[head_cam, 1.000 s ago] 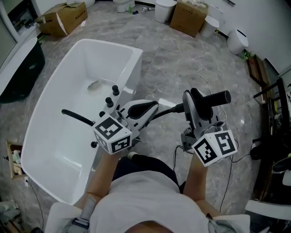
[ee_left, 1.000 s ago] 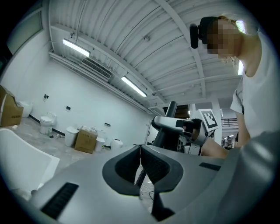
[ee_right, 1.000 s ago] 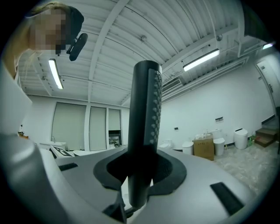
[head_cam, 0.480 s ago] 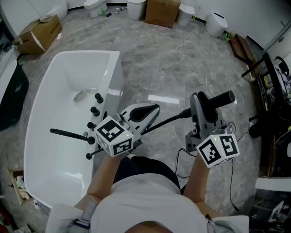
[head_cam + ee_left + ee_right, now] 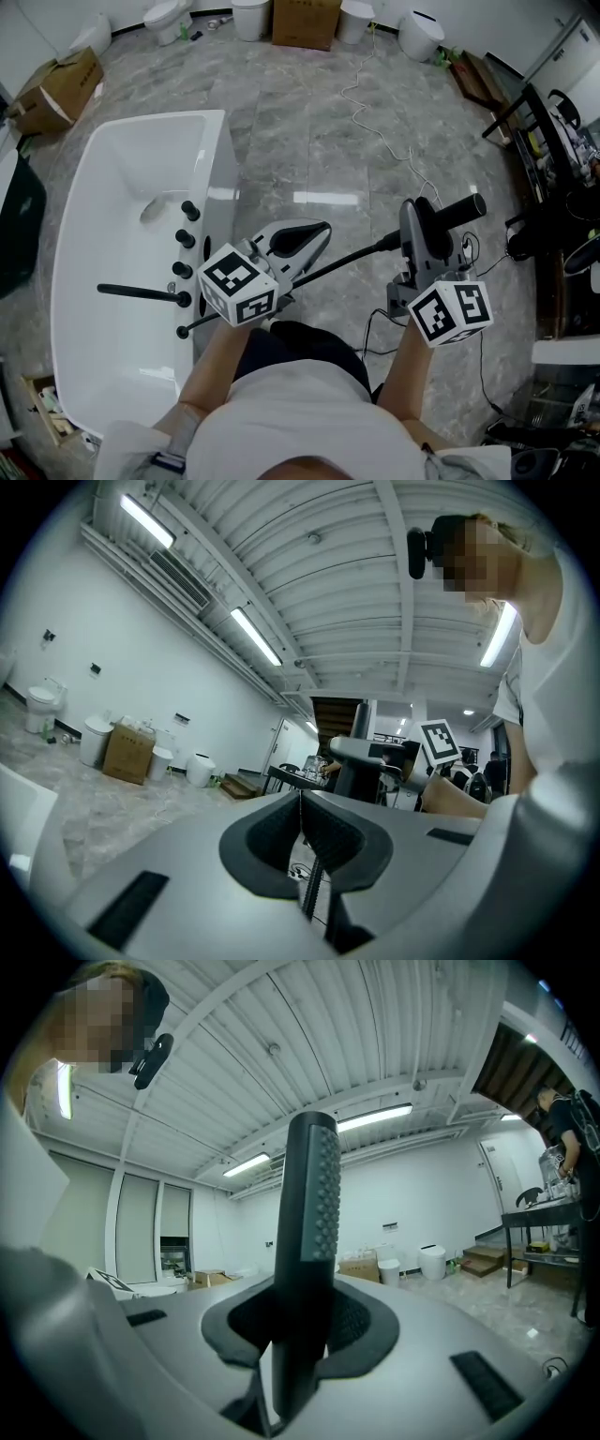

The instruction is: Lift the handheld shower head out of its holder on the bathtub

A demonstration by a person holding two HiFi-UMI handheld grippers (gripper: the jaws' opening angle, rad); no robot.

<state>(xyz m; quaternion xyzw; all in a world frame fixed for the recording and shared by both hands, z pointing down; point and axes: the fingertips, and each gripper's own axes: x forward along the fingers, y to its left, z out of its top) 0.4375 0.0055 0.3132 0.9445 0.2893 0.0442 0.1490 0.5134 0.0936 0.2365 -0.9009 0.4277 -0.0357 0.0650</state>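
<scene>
Nearest the body, the left gripper [image 5: 298, 236] is clenched on nothing, its jaws meeting with no gap in its own view. Beside it the right gripper [image 5: 420, 223] clamps the shower head [image 5: 461, 206] — a slim black wand standing up between the jaws, well clear of the bathtub [image 5: 221, 159] and so, I judge, already out of its holder. It looks rigid and light, with a smooth finish that could slip, so the plain shaft below the nubbed face is the sensible hold. Its hose [image 5: 330, 269] trails to the tub rim near the black knobs [image 5: 186, 241] and spout [image 5: 141, 292] — flexible, likely to tug. Farther off stand a cardboard box [image 5: 305, 21] and a toilet [image 5: 169, 14].
</scene>
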